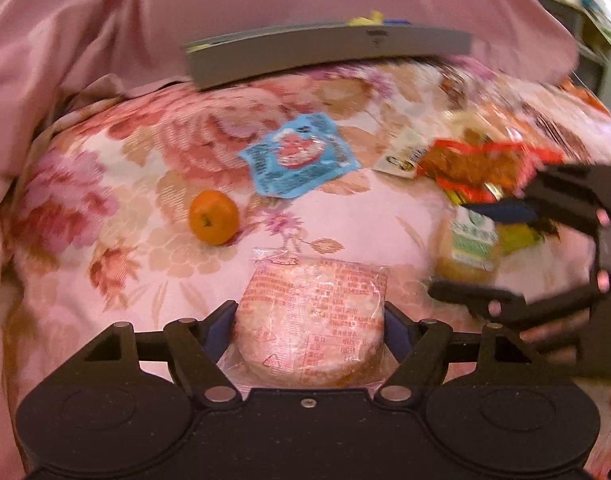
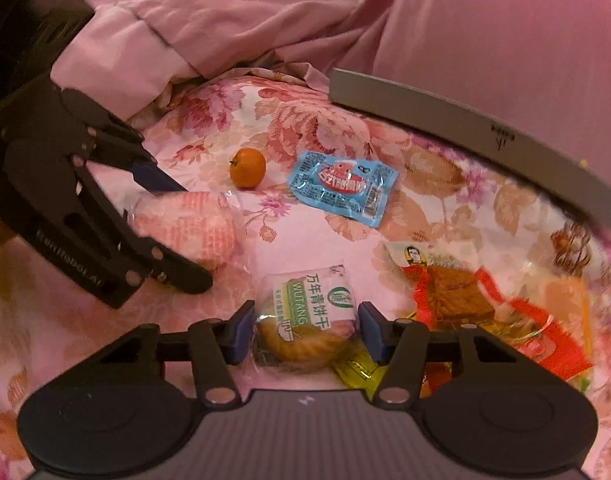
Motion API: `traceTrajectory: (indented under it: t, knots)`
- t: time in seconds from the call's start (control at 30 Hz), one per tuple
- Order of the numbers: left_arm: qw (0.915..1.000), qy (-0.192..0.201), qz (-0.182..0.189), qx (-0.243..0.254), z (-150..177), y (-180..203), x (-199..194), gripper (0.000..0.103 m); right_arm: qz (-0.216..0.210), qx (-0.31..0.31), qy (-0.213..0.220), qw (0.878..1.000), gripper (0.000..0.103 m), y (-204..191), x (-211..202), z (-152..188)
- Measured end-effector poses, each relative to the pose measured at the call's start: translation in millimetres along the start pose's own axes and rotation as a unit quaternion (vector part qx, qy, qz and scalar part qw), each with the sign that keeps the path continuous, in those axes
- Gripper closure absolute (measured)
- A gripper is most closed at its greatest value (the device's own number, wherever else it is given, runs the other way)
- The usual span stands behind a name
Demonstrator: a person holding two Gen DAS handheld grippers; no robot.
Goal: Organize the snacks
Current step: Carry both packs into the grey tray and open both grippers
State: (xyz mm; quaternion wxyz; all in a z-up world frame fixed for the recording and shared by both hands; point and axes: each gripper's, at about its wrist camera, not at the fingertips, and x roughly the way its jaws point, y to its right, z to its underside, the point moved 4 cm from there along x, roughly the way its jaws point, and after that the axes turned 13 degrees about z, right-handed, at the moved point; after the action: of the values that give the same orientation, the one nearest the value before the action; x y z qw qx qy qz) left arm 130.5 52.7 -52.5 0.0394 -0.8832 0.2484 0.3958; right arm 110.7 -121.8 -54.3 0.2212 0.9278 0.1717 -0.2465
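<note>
Right gripper [image 2: 303,336], half open, straddles green-label biscuit pack [image 2: 309,316] without visible pad contact, pack's long axis pointing away from it, toward the grey tray [image 2: 465,120]; left gripper [image 1: 309,322] clamps round cake pack [image 1: 313,316], mid-bedspread [image 1: 105,200].

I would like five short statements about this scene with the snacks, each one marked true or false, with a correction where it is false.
1. The orange lies inside the grey tray. False: it lies on the floral cloth, apart from the tray.
2. The left hand-held gripper has the round cake packet between its fingers. True.
3. The blue packet lies between the orange and the grey tray. True.
4. The right hand-held gripper is around the blue packet. False: it is around the green-labelled biscuit packet.
5. The red packet lies left of the biscuit packet in the right wrist view. False: right.
</note>
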Motion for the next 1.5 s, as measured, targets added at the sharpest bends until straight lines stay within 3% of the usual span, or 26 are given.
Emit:
traceTrajectory:
  t: [0.17,0.3,0.67,0.93,1.2,1.33,1.5]
  knots:
    - [0.9991,0.026,-0.016,-0.029,-4,-2,-7,0.027,0.055,-0.068,0.038,0.995,0.044,-18,-11,4]
    - [0.9974,0.055,-0.028,-0.036,-15,-4,-15,0.027,0.076,-0.086,0.054,0.992,0.045,-23,-16,4]
    - [0.9887,0.132,-0.061,-0.038,-81,-18,-29,0.027,0.096,-0.025,0.111,0.989,0.045,1,-32,-37]
    - [0.9781,0.185,-0.092,-0.026,-149,-38,-28,0.027,0.131,-0.018,0.16,0.978,0.045,34,-27,-80]
    - [0.9629,0.235,-0.125,-0.043,-214,-56,-8,0.027,0.155,0.034,0.161,0.974,0.045,82,10,-128]
    - [0.9637,0.225,-0.133,-0.055,-232,-63,19,0.027,0.158,0.113,0.128,0.973,0.045,117,42,-137]
    - [0.9694,0.203,-0.123,-0.062,-241,-69,47,0.027,0.183,0.157,0.098,0.965,0.045,149,85,-140]
